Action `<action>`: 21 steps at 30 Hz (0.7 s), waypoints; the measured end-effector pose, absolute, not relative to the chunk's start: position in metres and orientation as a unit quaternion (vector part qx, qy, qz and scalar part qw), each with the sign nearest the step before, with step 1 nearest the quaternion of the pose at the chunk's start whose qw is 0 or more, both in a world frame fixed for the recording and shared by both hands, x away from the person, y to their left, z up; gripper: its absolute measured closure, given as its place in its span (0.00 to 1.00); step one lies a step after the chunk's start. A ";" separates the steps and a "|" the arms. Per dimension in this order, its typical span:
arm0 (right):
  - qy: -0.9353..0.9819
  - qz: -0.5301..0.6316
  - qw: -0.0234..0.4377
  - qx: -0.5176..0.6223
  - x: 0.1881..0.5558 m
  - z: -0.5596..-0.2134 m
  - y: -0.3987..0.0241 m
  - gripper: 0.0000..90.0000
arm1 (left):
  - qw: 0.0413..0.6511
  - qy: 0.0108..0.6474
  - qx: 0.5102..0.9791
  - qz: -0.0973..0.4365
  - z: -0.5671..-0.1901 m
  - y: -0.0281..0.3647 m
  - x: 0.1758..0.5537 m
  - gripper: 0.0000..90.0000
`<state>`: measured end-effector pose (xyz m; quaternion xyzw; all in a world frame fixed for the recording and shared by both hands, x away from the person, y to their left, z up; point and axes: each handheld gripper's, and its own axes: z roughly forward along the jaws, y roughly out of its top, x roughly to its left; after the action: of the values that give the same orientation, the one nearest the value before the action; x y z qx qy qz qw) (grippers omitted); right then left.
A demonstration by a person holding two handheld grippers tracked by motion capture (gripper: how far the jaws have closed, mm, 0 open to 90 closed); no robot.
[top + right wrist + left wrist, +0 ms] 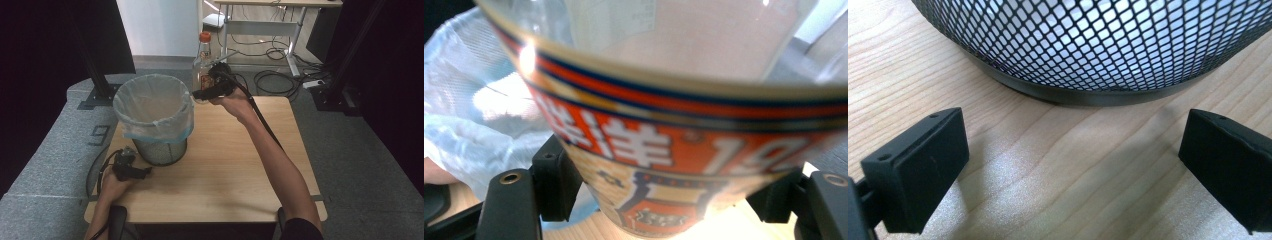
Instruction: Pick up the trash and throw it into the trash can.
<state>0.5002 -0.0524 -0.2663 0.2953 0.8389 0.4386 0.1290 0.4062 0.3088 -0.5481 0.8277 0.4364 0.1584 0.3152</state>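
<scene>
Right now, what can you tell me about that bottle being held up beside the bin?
The bottle is clear, plastic by the look of it, with an orange cap and an orange, white and blue label with white characters. It stands roughly upright, lifted off the table, clamped at its label by the right gripper, just right of the lined mesh bin.

The bottle (664,100) between the right jaws was clear, glossy plastic with a printed label. Ahead of the left jaws, the bin (1088,55) was black metal mesh, its liner (152,102) thin crinkled plastic; the table (1058,165) was matt wood grain.
</scene>
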 end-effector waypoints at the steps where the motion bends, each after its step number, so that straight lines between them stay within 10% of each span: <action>1: 0.839 0.439 0.127 0.296 0.500 -0.266 -0.050 0.31 | 0.315 0.436 0.828 0.159 -0.548 0.309 0.406 0.00; 21: 0.848 0.448 0.119 0.258 0.504 -0.264 0.006 0.31 | 0.315 0.435 0.828 0.160 -0.548 0.309 0.406 0.00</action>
<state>0.5044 0.0058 -0.2638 0.2582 0.8478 0.4477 0.1191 0.4063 0.3091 -0.5480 0.8283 0.4353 0.1598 0.3146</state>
